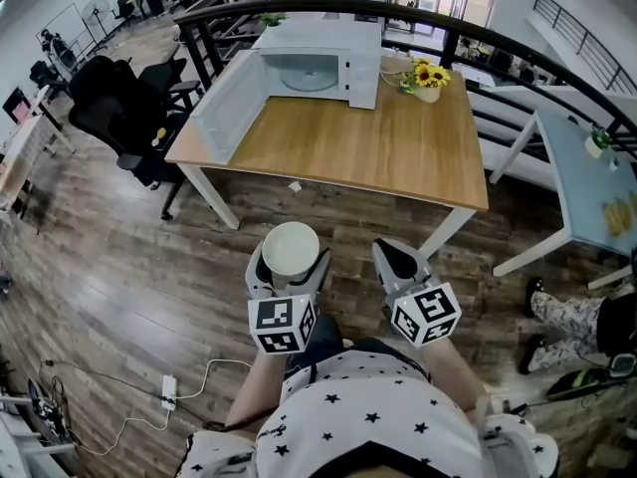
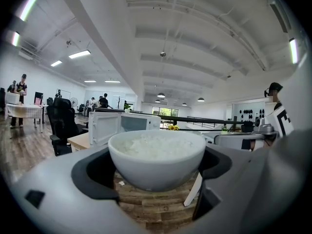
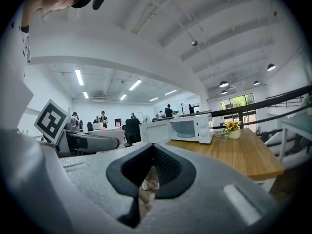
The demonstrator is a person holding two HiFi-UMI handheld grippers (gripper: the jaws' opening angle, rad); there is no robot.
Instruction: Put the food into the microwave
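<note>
**Rice bowl in transit to the open microwave: approach notes**

Bowl of rice [image 1: 290, 249]: white, filled close to the rim, upright. It is held in the air over the wooden floor [image 1: 109, 257], well short of the worktop's near edge.

Left claw [image 2: 156, 175]: pinching the bowl from both sides. The dark pads [image 2: 90, 179] bear on the curved wall below the rim, and the base hangs free.

Right claw [image 3: 144, 177]: pressed almost together, with only a thin slit of floor showing and nothing in it. It rides just beside the left claw.

Microwave [image 1: 333, 63]: at the far left corner of the worktop [image 1: 368, 152]. Its door [image 1: 229, 108] is swung wide toward the left edge. The turntable [image 1: 311, 78] looks bare.

Vase of yellow flowers [image 1: 428, 78]: just right of the microwave, at the far edge.

Judgement: the step in hand is the carry.
- The grip sits on a rounded wall, so any tilt could let the bowl rotate or slide. Keep it level and do not ease the squeeze.
- Come in over the near edge in line with the cavity, passing right of the open door so the left arm does not strike it.
- Enter straight and low over the turntable, seat the base at its centre, and only then spread the claw.
- Stay clear of the flowers.
- The right claw is free for the door.
</note>
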